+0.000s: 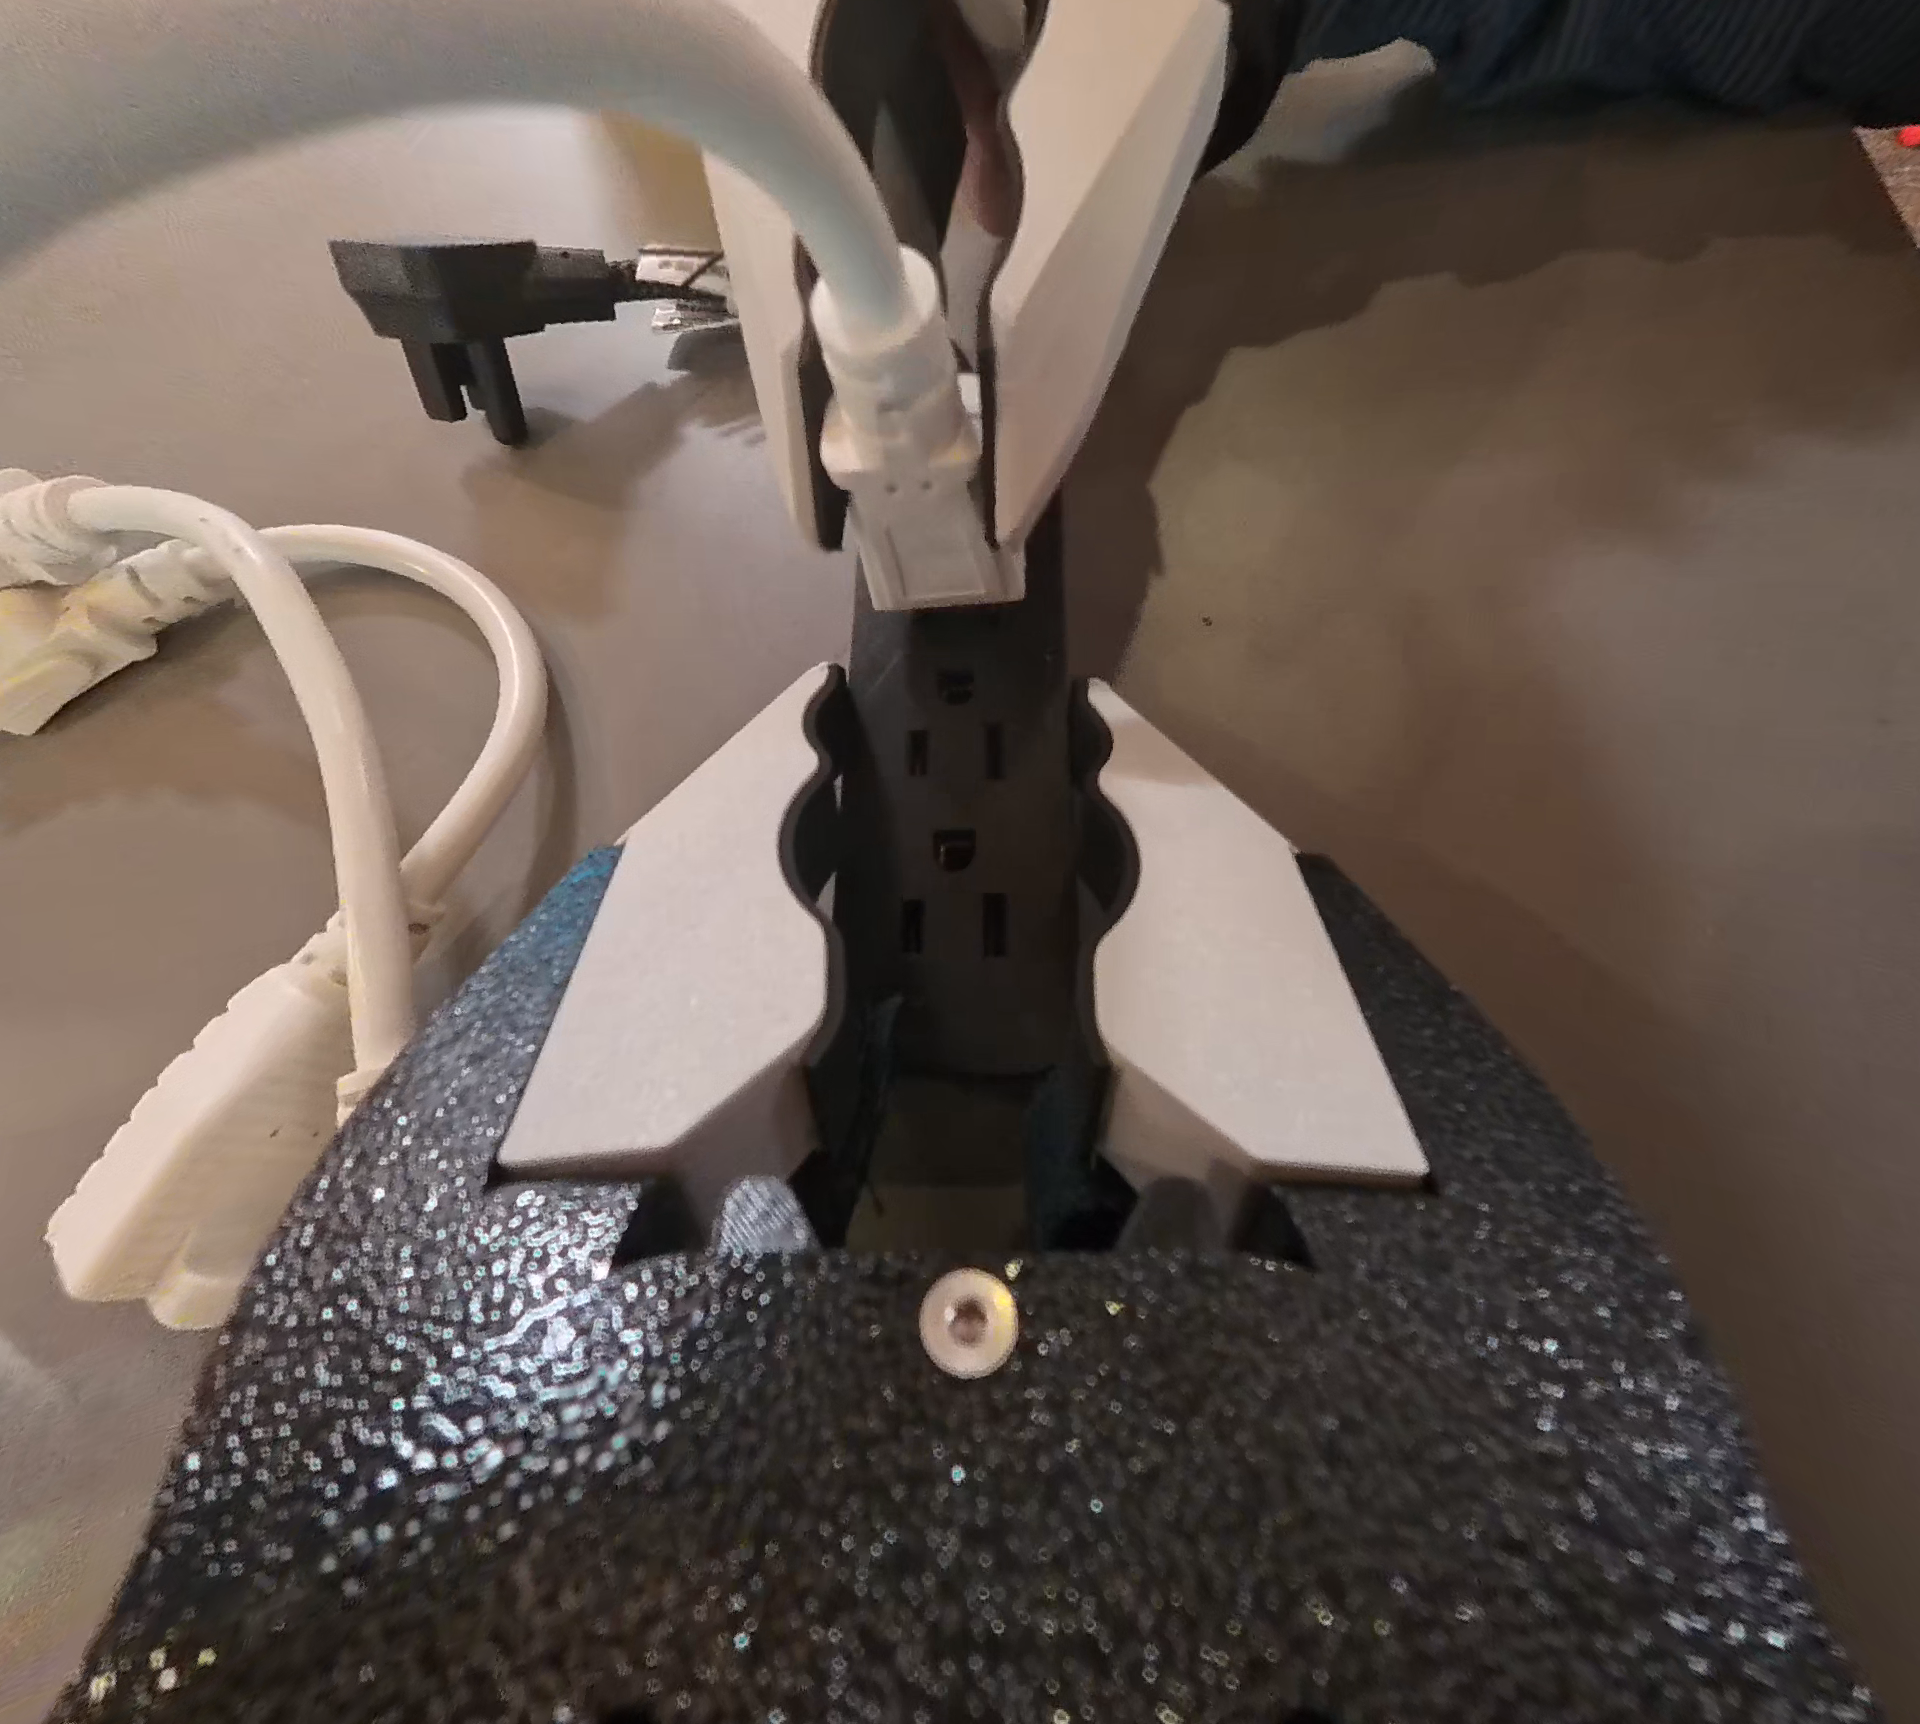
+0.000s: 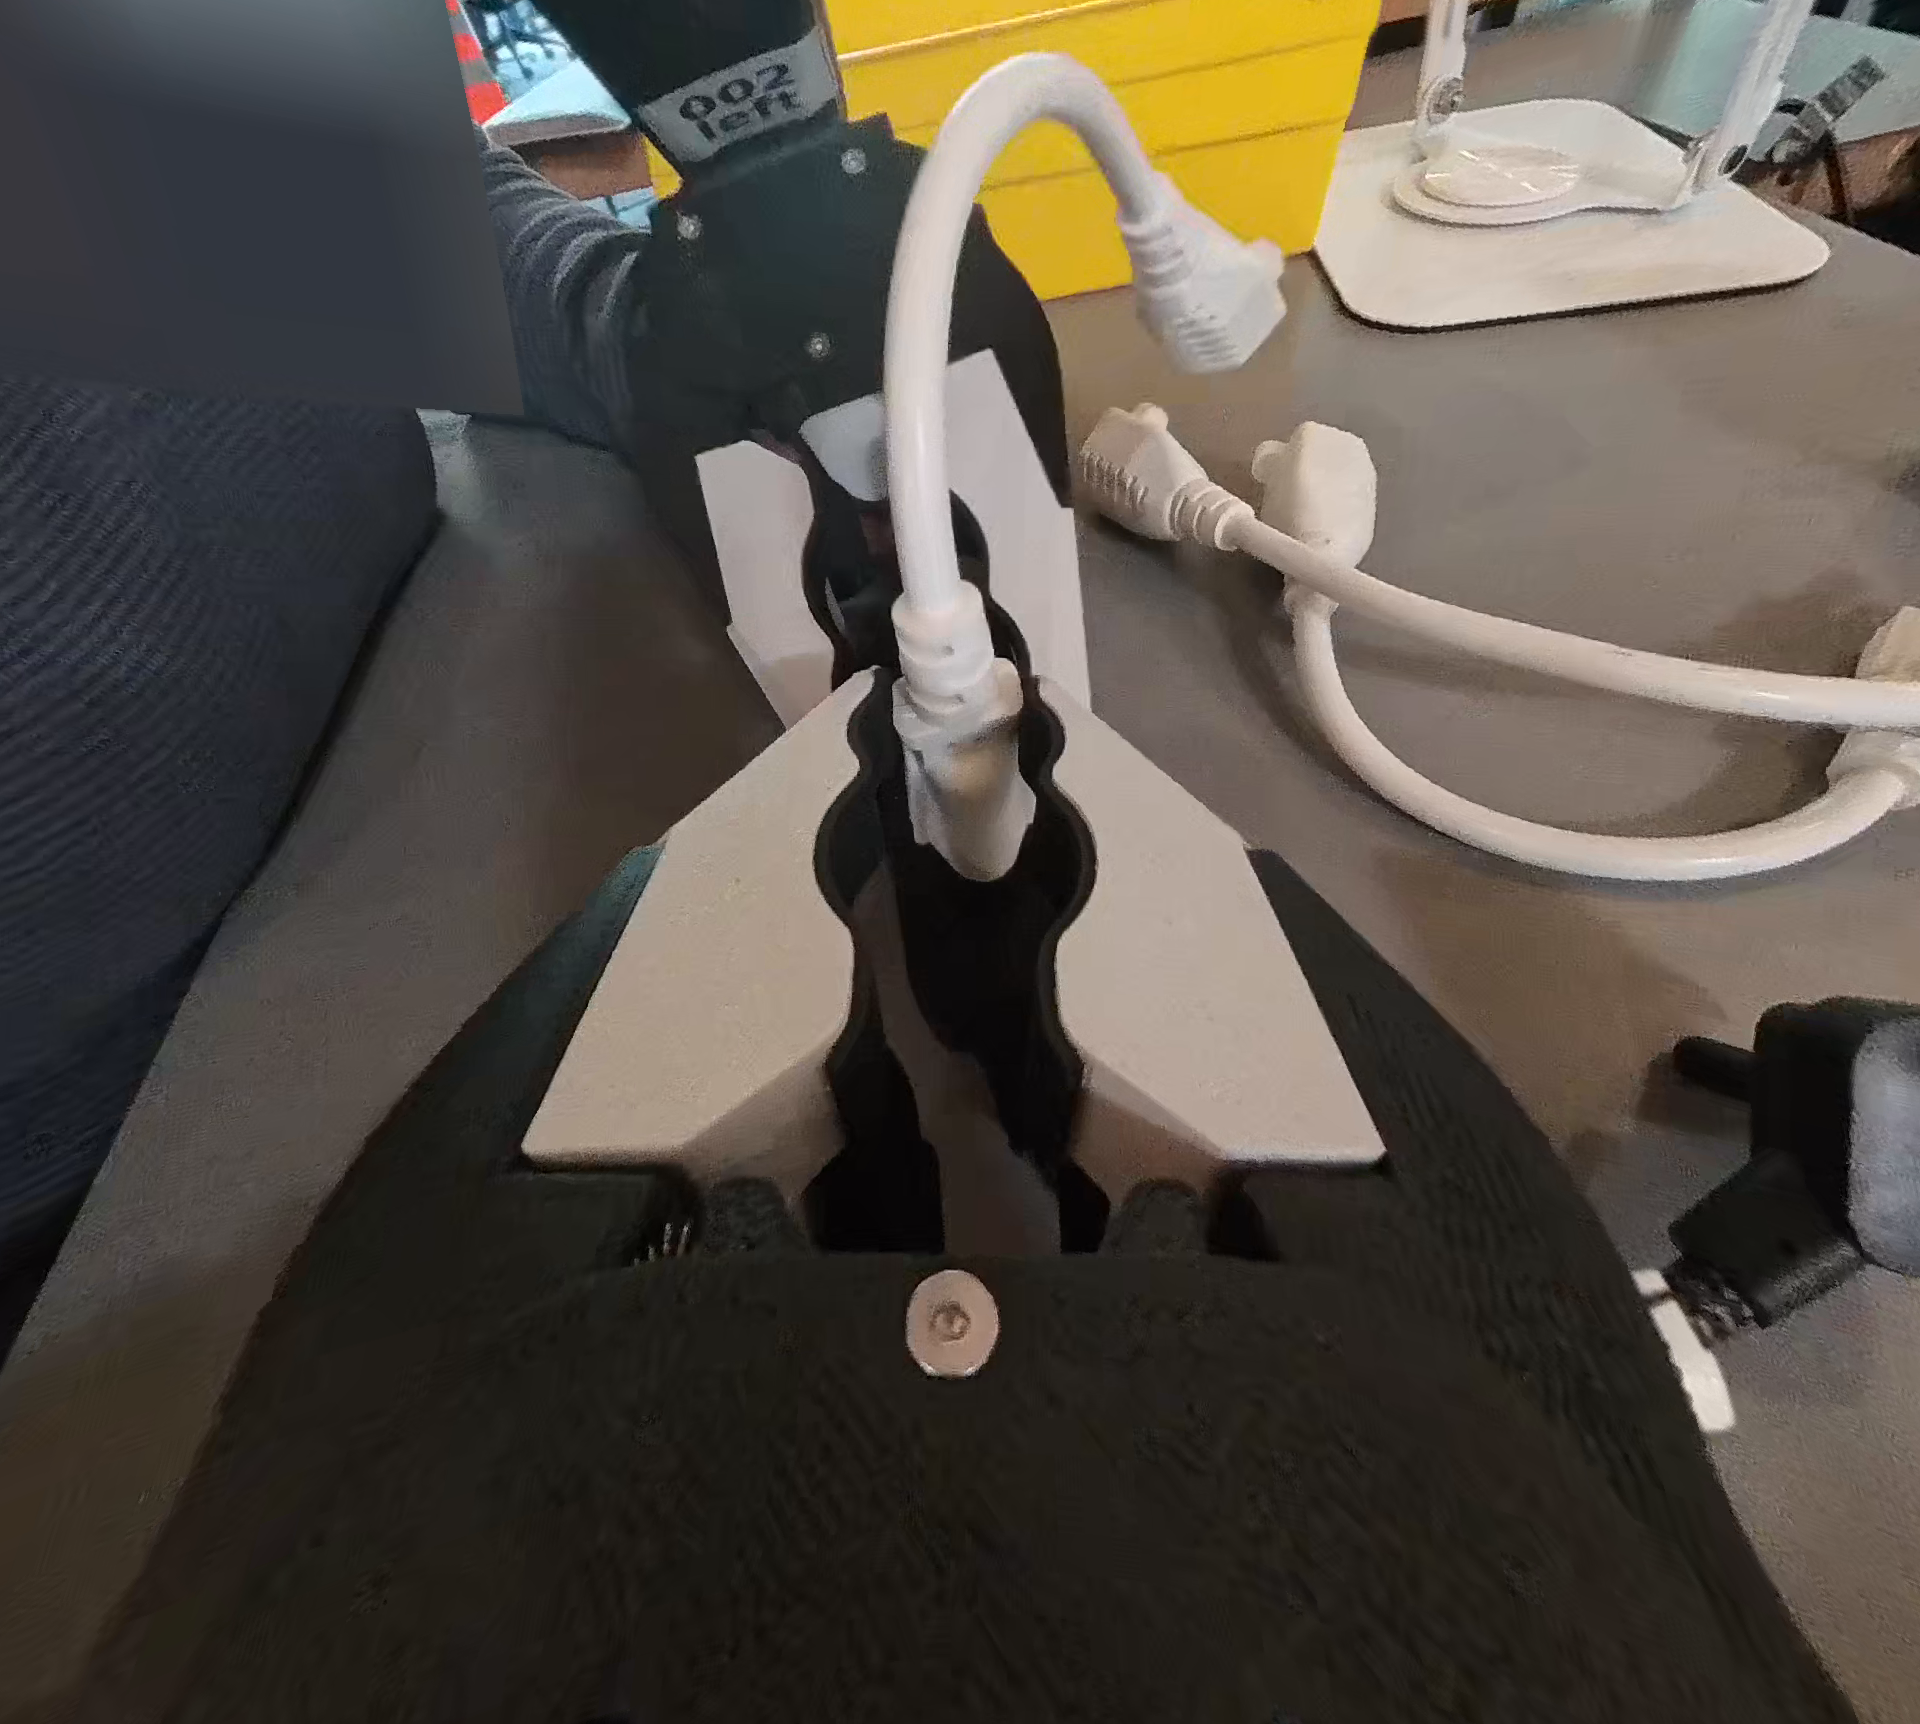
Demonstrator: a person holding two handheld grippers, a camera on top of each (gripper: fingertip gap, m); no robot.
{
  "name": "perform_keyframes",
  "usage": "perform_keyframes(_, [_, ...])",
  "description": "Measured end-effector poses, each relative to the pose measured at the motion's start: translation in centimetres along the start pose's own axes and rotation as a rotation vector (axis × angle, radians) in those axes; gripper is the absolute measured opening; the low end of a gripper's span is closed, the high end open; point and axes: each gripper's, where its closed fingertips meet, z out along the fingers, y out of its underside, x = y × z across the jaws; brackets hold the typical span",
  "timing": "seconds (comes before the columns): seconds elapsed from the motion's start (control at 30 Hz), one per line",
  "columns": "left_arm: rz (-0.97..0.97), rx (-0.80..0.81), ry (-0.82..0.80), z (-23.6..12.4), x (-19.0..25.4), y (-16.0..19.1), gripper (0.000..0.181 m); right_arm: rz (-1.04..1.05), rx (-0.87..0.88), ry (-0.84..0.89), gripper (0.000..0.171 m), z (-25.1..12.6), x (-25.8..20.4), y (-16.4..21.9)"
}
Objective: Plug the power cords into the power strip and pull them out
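Here the left wrist view alone shows the face of the black power strip (image 1: 951, 833): it runs up the middle of the frame between the left gripper (image 1: 956, 718) fingers, whose jaws stand narrowly apart and press its two sides, with empty sockets in sight. Above it, the right gripper (image 1: 914, 521) comes down from the top of the frame, its jaws closed on a white plug (image 1: 914, 511) that sits at the strip's far end; whether the prongs are seated is hidden. The right wrist view gives the other side: the right gripper (image 2: 961, 739) clamps the same plug (image 2: 961, 770) at centre frame, and its white cord (image 2: 935, 324) arches up to a free connector (image 2: 1205, 292) hanging in the air. Only a dark sliver of the strip shows below the plug there. Behind it stands the left gripper (image 2: 904, 594), its handle wrapped by a white label with writing in the upper left. This view also shows a yellow bin (image 2: 1122, 64) and a white lamp base (image 2: 1558, 240) at the top, spare white cords (image 2: 1455, 708) at the right, and a black adapter (image 2: 1797, 1155) cut off at the right edge. In the left wrist view, loose white cords (image 1: 343, 739) lie at the left edge, blurred, with a black adapter (image 1: 447, 313) on the grey table (image 1: 1455, 687).
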Motion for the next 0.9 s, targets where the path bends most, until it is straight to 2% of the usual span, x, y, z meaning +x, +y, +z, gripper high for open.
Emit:
perform_keyframes(0.43, [-0.003,0.001,0.004,0.0,0.0,0.0,0.041,0.004,-0.004,0.013,0.024,-0.2,0.0,0.2])
perform_keyframes(0.57, [-0.006,0.008,-0.003,-0.1,-0.1,-0.1,0.049,0.006,-0.002,0.012,0.024,-0.2,0.0,0.1])
perform_keyframes(0.63, [-0.052,0.067,0.039,-0.6,0.0,-0.8,0.052,0.002,-0.001,0.018,0.024,-0.2,0.0,0.1])
perform_keyframes(0.73, [-0.182,0.323,0.130,-2.6,0.0,-4.6,0.057,-0.001,-0.001,0.022,0.024,-0.3,0.1,0.1])
perform_keyframes(0.77, [-0.195,0.373,0.136,-3.1,-0.2,-5.6,0.065,-0.003,-0.001,0.023,0.024,-0.2,0.1,0.1])
perform_keyframes(0.87, [-0.175,0.430,0.122,-2.8,-0.6,-7.7,0.040,-0.006,-0.001,0.025,0.024,-0.1,0.0,0.0])
perform_keyframes(0.9, [-0.159,0.419,0.120,-2.3,-0.5,-7.9,0.023,-0.007,-0.001,0.026,0.024,-0.1,0.1,0.0])
